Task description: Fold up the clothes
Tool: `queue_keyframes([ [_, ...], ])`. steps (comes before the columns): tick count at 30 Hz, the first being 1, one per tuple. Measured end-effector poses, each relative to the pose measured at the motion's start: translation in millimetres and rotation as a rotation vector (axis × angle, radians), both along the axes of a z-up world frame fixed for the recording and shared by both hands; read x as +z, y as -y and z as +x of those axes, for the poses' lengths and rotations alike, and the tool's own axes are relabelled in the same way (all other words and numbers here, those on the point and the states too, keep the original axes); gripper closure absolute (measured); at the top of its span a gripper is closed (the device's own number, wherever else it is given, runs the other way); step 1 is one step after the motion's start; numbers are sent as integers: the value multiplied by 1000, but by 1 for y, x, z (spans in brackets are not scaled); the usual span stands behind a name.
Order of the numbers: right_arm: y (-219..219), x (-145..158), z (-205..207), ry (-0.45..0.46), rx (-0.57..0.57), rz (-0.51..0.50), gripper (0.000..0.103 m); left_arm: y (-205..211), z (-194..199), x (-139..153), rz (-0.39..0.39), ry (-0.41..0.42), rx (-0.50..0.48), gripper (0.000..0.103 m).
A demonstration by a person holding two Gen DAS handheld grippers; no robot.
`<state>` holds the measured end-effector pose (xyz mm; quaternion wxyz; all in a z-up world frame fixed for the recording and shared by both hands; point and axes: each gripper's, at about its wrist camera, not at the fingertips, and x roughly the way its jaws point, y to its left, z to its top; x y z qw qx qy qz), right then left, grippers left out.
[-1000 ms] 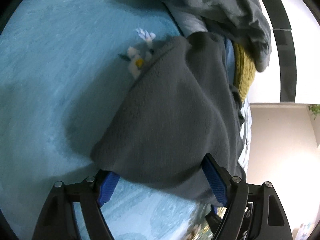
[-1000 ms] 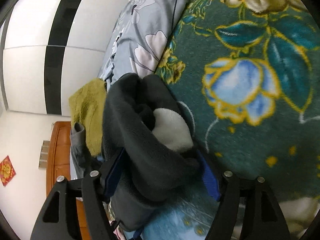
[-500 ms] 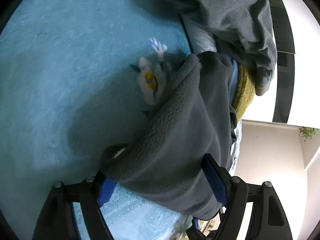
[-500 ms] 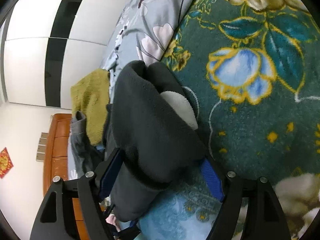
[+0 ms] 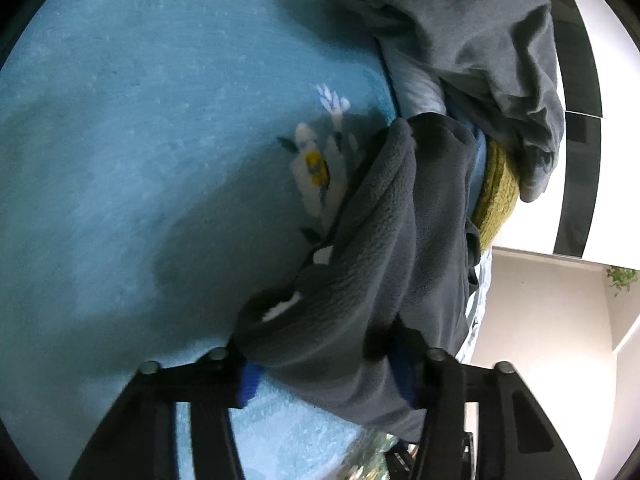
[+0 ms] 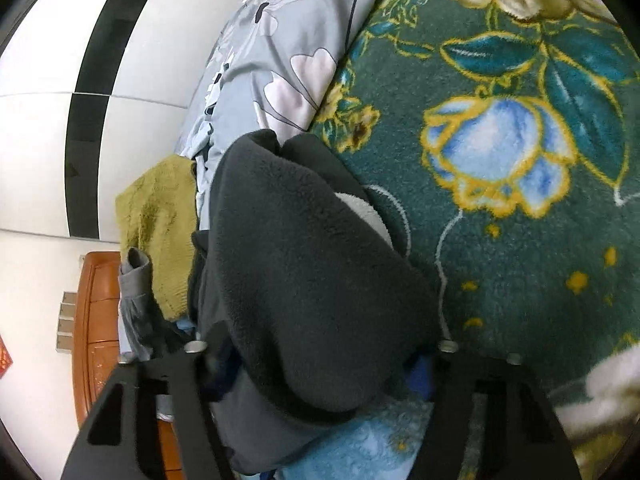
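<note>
- Left wrist view: left claw (image 5: pixel 324 364) closing, jaws about half apart, a thick bunched edge of the dark fleece (image 5: pixel 384 248) between the blue pads (image 5: pixel 249 385).
- Pads look pressed into the fabric on both sides; grip judged as just taking hold, not yet fully tight.
- Fleece runs away from the claw, up and to the right, long axis slanting toward the pile at the bed's far side.
- Lies on a pale blue blanket (image 5: pixel 140 160) with a small white flower print (image 5: pixel 316 168) just beside its left edge.
- Beyond its far end: an olive knit (image 5: pixel 496 188) and a lighter grey garment (image 5: pixel 480 40), heaped and touching.
- Right wrist view: right claw (image 6: pixel 316 364) also closing, jaws roughly half apart, the other bunched end of the fleece (image 6: pixel 304 264) filling the gap between them.
- Pads mostly hidden by fabric; hold judged firm enough, though pad contact is hard to see.
- Fleece extends straight ahead and slightly left from the claw, a pale lining (image 6: pixel 362 208) showing at its right side.
- Rests on a green floral blanket (image 6: pixel 520 80); grey flowered bedding (image 6: pixel 288 40) and the olive knit (image 6: pixel 156 216) lie farther off.
- Both claws sit at near ends of the same fleece, neither plainly nearer; coming fold likely turns on lifting both ends together along that long axis.
</note>
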<state>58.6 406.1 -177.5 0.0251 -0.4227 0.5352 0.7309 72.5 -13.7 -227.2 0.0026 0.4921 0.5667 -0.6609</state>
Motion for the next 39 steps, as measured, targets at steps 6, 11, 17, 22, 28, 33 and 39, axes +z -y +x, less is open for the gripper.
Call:
queue_keyframes([
  [6, 4, 30, 2, -32, 41, 2, 59, -4, 9, 28, -55, -24, -34, 70],
  [11, 8, 49, 23, -50, 93, -2, 60, 31, 26, 47, -89, -29, -54, 71],
  [17, -1, 51, 80, -25, 145, -17, 60, 30, 110, 50, -69, 7, -61, 71],
  [22, -22, 42, 136, 7, 143, -26, 60, 9, 140, 43, -83, 34, -136, 71],
  [28, -32, 17, 155, 13, 160, -40, 58, 8, 136, 42, -121, 52, -187, 60],
  [33, -37, 15, 153, 19, 238, -15, 45, 14, 129, 39, -140, 110, -182, 48],
  [39, -71, 31, 174, 21, 326, 108, 43, 18, 112, 61, -244, 105, -243, 45],
])
